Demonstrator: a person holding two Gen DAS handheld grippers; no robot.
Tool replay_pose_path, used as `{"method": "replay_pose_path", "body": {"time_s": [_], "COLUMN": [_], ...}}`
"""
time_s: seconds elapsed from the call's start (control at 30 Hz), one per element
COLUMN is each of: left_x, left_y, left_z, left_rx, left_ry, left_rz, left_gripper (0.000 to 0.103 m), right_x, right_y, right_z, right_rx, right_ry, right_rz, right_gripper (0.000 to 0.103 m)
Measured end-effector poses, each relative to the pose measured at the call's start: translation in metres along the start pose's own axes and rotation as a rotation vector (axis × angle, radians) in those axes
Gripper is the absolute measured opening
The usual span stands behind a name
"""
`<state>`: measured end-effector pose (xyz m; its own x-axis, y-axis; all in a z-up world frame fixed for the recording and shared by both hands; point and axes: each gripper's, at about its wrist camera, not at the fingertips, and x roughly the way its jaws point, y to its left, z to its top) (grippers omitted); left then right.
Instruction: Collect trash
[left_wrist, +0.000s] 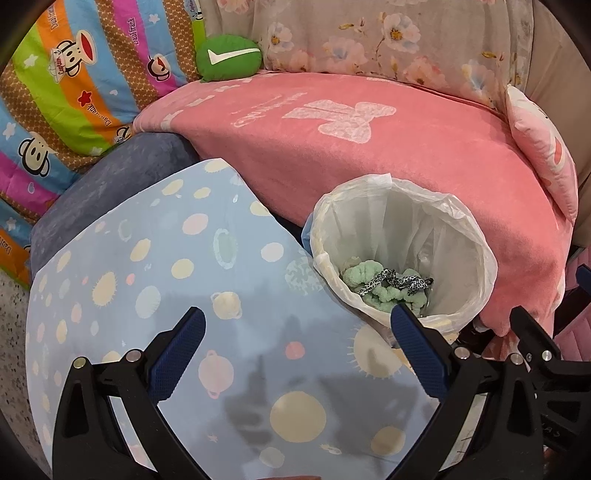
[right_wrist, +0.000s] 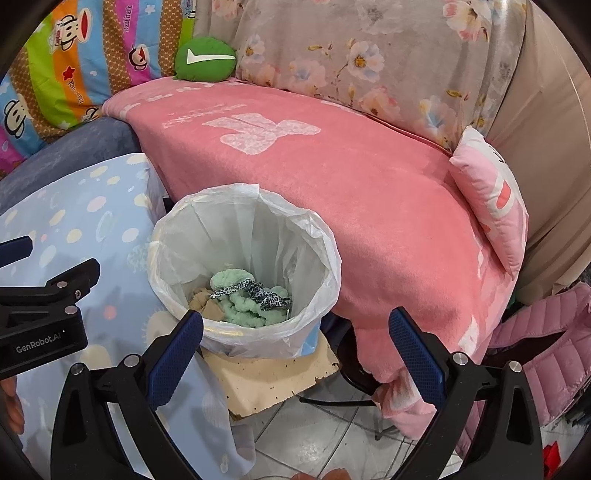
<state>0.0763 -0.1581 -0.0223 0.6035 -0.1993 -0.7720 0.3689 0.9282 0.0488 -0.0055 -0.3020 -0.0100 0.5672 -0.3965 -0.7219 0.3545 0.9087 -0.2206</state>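
A small bin (left_wrist: 465, 236) lined with a white plastic bag stands between the blue spotted table and the pink-covered sofa; the right wrist view shows the same bin (right_wrist: 317, 251) from closer. Inside lie green fluffy trash (left_wrist: 380, 290) (right_wrist: 236, 306), a leopard-print strip (right_wrist: 255, 291) and a tan scrap (right_wrist: 203, 301). My left gripper (left_wrist: 297, 354) is open over the table, empty, with its right finger just in front of the bin. My right gripper (right_wrist: 295, 356) is open and empty, hovering just in front of the bin's near rim.
A pale blue cloth with planets (left_wrist: 147, 280) covers the table. A pink blanket (right_wrist: 369, 192) drapes the sofa, with a green round cushion (right_wrist: 205, 59), a pink pillow (right_wrist: 491, 199) and a striped cartoon quilt (left_wrist: 66, 85). Foam board (right_wrist: 273, 376) lies under the bin on tiled floor.
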Motion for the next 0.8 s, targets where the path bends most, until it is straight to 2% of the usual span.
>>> {"method": "replay_pose_path", "body": {"time_s": [0.8], "left_x": [0.000], "left_y": [-0.013], "left_z": [-0.004], "left_rx": [0.032], "left_ry": [-0.002], "left_rz": [-0.002], "left_gripper": [0.096], "right_x": [0.006], "right_y": [-0.007], "right_z": [-0.006], "right_rx": [0.007], "right_ry": [0.012], "right_rz": [-0.001], "right_gripper": [0.096]}}
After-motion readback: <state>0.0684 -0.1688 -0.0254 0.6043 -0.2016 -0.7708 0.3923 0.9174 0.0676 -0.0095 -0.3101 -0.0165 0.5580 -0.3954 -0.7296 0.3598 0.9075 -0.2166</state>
